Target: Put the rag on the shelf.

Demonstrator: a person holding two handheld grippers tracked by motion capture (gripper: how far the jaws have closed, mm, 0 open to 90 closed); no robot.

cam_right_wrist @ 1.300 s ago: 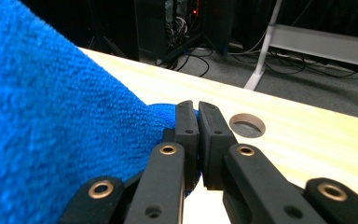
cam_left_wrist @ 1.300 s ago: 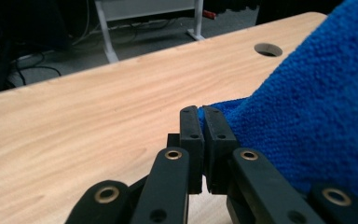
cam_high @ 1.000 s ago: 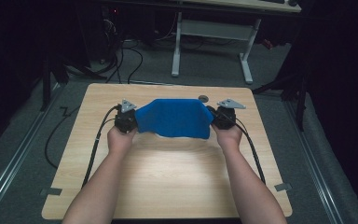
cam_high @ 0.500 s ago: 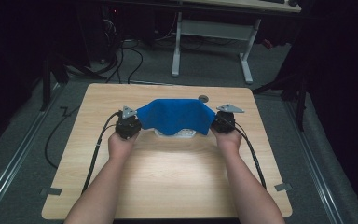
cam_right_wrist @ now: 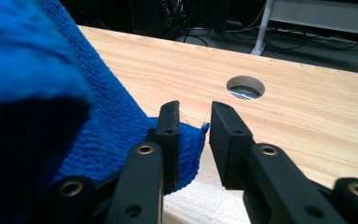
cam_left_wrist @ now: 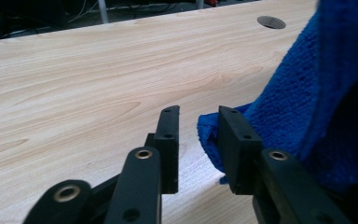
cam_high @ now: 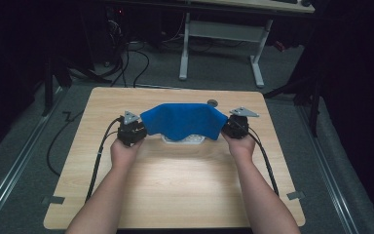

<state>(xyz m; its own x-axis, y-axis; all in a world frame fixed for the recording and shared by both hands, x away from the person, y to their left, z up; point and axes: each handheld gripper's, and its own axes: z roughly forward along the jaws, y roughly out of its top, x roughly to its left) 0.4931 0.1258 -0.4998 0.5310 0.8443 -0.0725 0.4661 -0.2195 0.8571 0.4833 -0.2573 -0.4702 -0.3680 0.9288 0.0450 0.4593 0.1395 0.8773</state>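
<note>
Midway across the far half of a wooden table (cam_high: 175,180), a blue cloth (cam_high: 182,121) lies draped over a white object (cam_high: 184,140), with a hand-held gripper at each of its ends. What the white thing is cannot be made out; just its near edge peeks from under the fabric.

At the left gripper (cam_left_wrist: 198,135), the jaws stand apart with a clear gap. A cloth corner rests against the inner face of one pad, but nothing is pinched. The right gripper (cam_right_wrist: 193,133) looks the same: jaws parted, a corner of the towel lying in the gap and touching one pad.

With both grips slack, the risk lies in how the tools leave. The looped weave could snag on a pad edge, and a sideways or upward pull might drag a corner along, skewing the drape or baring the object beneath. A round hole (cam_right_wrist: 245,87) in the tabletop sits just beyond the right gripper; a dragged corner could slide toward it.
</note>
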